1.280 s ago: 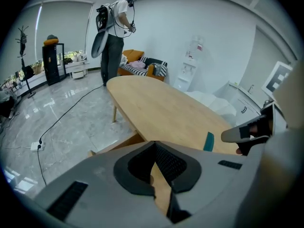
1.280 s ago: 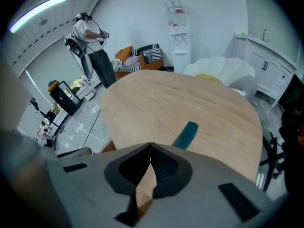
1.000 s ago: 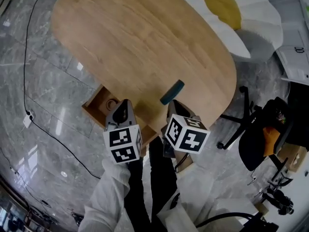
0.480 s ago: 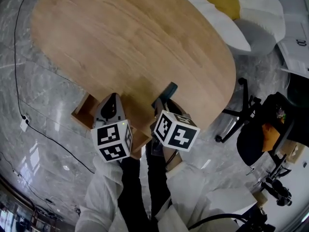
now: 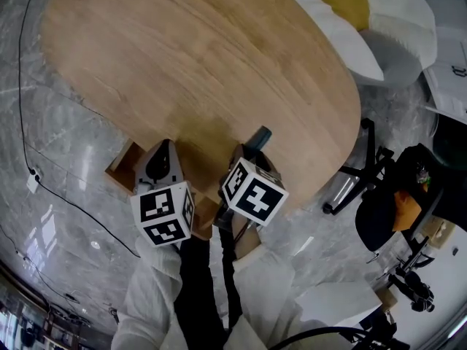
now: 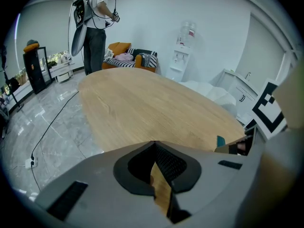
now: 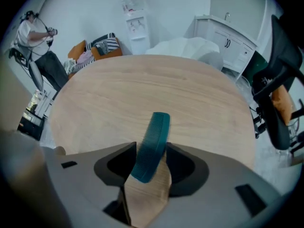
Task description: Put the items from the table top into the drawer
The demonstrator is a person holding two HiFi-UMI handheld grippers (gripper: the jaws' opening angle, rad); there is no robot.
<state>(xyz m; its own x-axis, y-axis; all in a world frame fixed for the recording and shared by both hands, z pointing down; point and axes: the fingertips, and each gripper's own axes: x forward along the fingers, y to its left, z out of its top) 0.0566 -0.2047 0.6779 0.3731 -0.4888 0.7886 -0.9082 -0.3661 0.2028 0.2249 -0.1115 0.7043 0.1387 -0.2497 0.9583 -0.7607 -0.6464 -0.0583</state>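
Office lounge: white walls [image 6: 156, 18] enclosing a polished grey marble floor [image 5: 66, 217].
An oval wooden table [image 5: 197, 64] is filling the centre of the head view. A black cable [image 5: 32, 173] is trailing across the floor along the left edge. A white cushioned seat with a yellow centre [image 5: 365, 20] is lying at the upper right, and a black office chair [image 5: 383, 221] bearing something orange is standing at the right edge. In the left gripper view, a water dispenser [image 6: 183, 51] is standing against the far wall at upper centre. An orange sofa [image 6: 126, 56] with striped cushions is sitting left of it, a black shelf unit [image 6: 35, 68] is standing at far left, and a white cabinet [image 6: 237, 94] is standing at right. The floor is reflecting overhead lights.
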